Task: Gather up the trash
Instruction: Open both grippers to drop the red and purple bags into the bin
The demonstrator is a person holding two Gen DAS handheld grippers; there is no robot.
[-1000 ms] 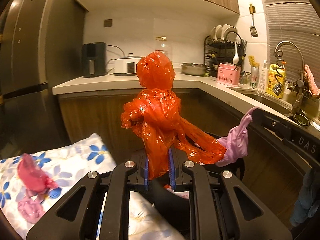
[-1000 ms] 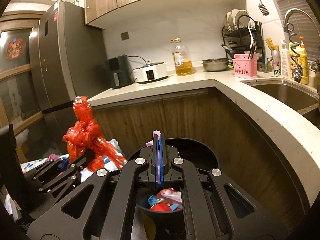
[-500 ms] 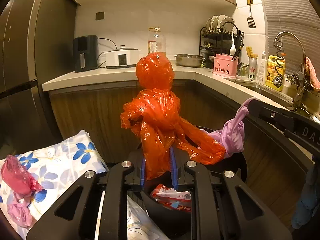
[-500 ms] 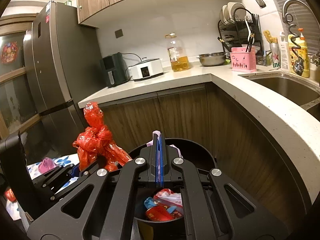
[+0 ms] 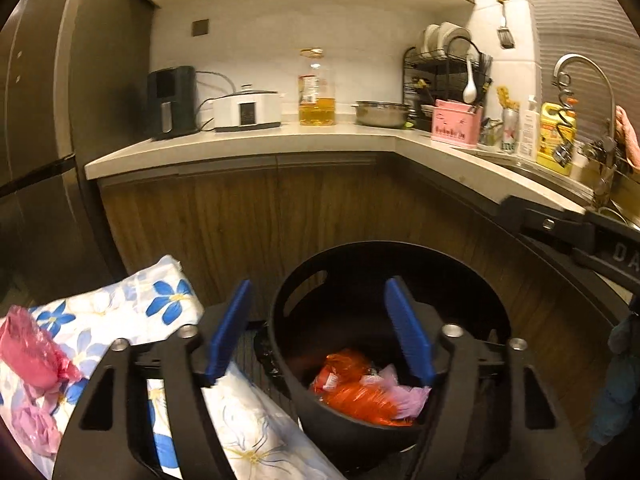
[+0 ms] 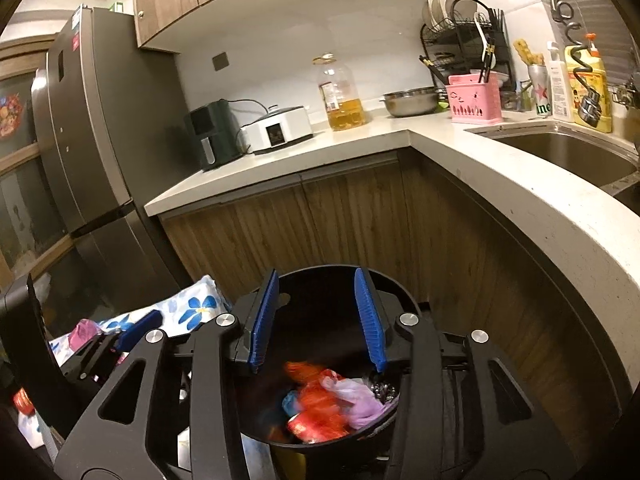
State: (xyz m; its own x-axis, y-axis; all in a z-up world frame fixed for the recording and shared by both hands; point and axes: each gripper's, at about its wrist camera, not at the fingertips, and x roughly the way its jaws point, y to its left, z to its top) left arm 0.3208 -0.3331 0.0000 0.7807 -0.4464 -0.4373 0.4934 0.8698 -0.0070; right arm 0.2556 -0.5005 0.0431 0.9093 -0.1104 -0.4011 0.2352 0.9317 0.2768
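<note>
Left wrist view shows your left tool (image 5: 316, 332) spread wide with nothing between its blue pads (image 5: 230, 326), hanging over the rim of the black trash bin (image 5: 496, 304). Your right tool (image 6: 316, 322) is likewise open and empty, directly above the same bin. Inside the bin lie the orange plastic bag (image 5: 356, 394) and a lilac bag (image 6: 358, 398) among other wrappers. Just left of the bin sits a floral cloth (image 5: 120, 308) carrying a pink bag (image 5: 30, 356). Beyond, the desk (image 5: 256, 142) holds an oil bottle (image 5: 316, 90).
</note>
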